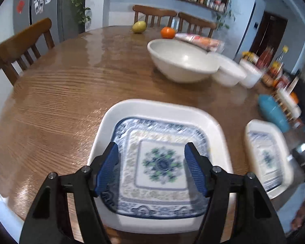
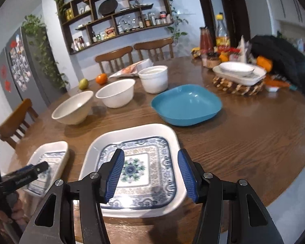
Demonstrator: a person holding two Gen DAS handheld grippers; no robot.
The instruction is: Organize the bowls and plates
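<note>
Two white square plates with blue patterns lie on the round wooden table (image 1: pixel 61 101). My left gripper (image 1: pixel 152 150) hovers open above one patterned plate (image 1: pixel 160 162), blue pads apart and touching nothing. The other patterned plate (image 1: pixel 266 156) lies to its right. In the right wrist view my right gripper (image 2: pixel 151 154) hangs open over that plate (image 2: pixel 136 166), and the left gripper (image 2: pixel 43 165), in a person's hand, shows above the left plate (image 2: pixel 48 166). Beyond stand three white bowls (image 2: pixel 73 107) (image 2: pixel 116 95) (image 2: pixel 153 78) and a blue square plate (image 2: pixel 187 103).
White dishes (image 2: pixel 240 71) are stacked on a wooden trivet at the far right, beside bottles, jars and a black bag (image 2: pixel 280 59). An orange (image 2: pixel 101 78), a pear (image 2: pixel 83 83) and a food packet (image 2: pixel 132 69) lie at the far edge. Wooden chairs (image 1: pixel 22 46) ring the table.
</note>
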